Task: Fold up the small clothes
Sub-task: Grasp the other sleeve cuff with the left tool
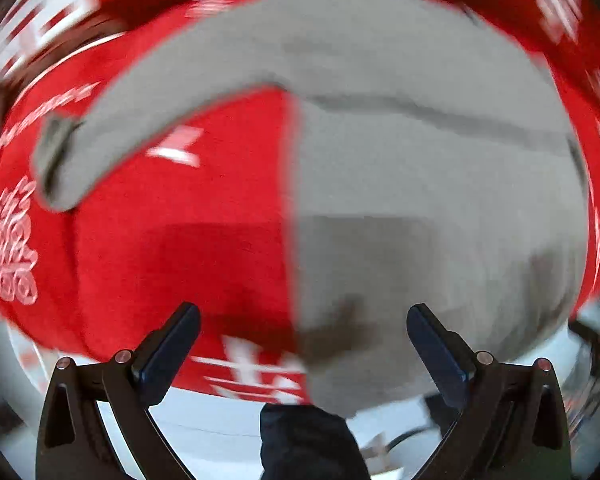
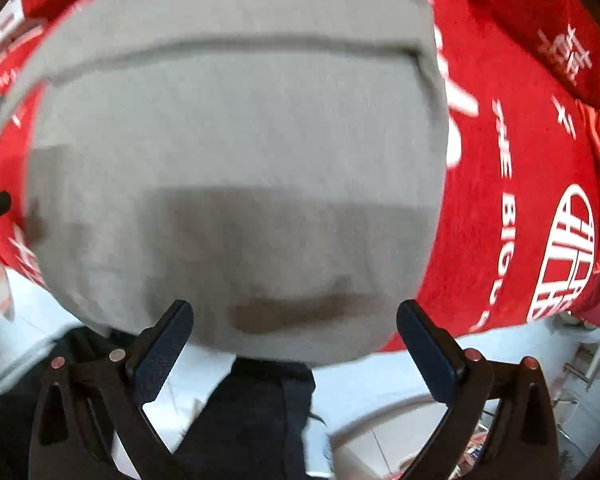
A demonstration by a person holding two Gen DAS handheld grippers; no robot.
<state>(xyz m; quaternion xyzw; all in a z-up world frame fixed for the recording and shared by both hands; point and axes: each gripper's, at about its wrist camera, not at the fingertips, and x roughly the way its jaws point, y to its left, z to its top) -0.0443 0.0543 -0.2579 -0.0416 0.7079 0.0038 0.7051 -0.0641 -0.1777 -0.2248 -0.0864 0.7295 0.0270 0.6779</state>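
A small grey garment (image 1: 420,184) lies spread on a red cloth with white print (image 1: 204,232). One grey sleeve (image 1: 148,92) stretches out to the left. My left gripper (image 1: 303,320) is open and empty, just above the garment's near left edge. In the right wrist view the grey garment (image 2: 236,152) fills the middle, with a fold line across its upper part. My right gripper (image 2: 294,314) is open and empty over the garment's near hem. Both views are blurred by motion.
The red printed cloth (image 2: 512,184) covers the table and hangs over its near edge. Below the edge I see a pale floor (image 2: 380,384) and the person's dark trousers (image 2: 252,420). Clutter sits at the far lower right (image 2: 580,368).
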